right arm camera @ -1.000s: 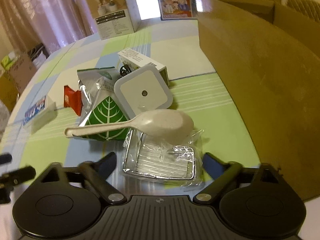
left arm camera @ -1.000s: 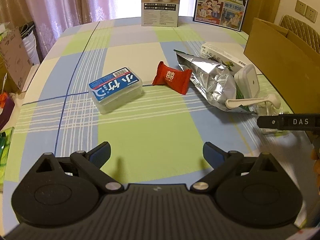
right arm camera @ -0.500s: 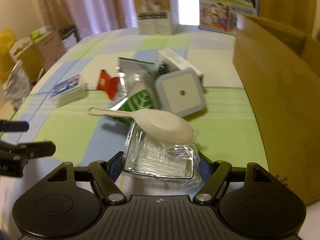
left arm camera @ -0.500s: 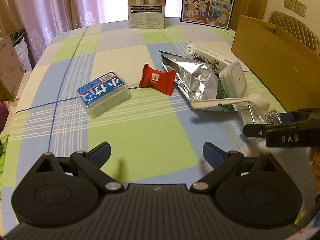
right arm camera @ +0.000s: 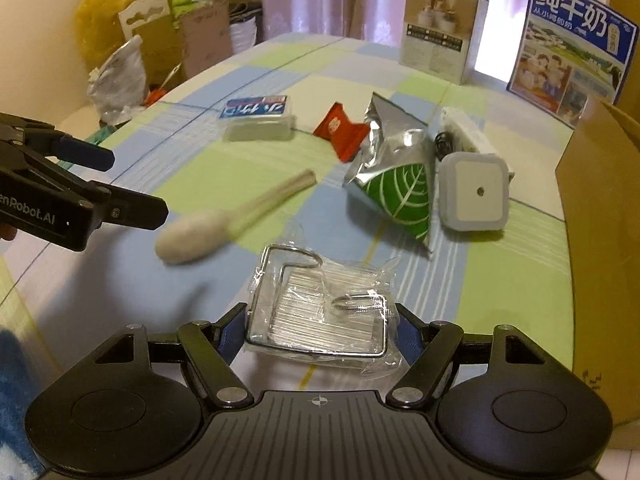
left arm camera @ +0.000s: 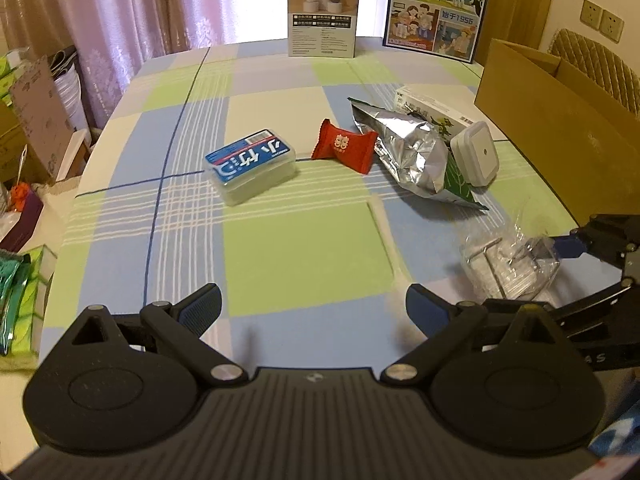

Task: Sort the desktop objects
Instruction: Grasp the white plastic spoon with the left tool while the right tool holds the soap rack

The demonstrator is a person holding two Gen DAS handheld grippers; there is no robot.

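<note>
Your right gripper (right arm camera: pixel 320 330) pinches one wire rack (right arm camera: pixel 320 312) wrapped in clear plastic, a blue pad pressed against each side of it, and the rack hangs clear above the desk (right arm camera: pixel 516 280). Its jaws closed in a little before settling on the rack. Your left gripper (left arm camera: pixel 314 304) is spread wide with nothing between its pads, hovering over the checked cloth.

Out from the rack, one pale spoon (right arm camera: pixel 224 222) shows blurred just left of it; you probably cannot tell from this view whether it lies on the desk or is in the air. Beyond it lies one foil bag (right arm camera: pixel 396 172) with a green leaf, and one square white night light (right arm camera: pixel 474 192) leans against the bag's right side. Behind those sit one long white carton (left arm camera: pixel 434 110) and, left of the bag, one red candy (left arm camera: pixel 344 146). Farther left, apart from the rest, is one clear case with a blue label (left arm camera: pixel 252 166).

At the far edge stand two boxes: one beige (left arm camera: pixel 324 10) and one blue milk box (left arm camera: pixel 438 6). One open cardboard box (left arm camera: pixel 560 124) fills the right side.
</note>
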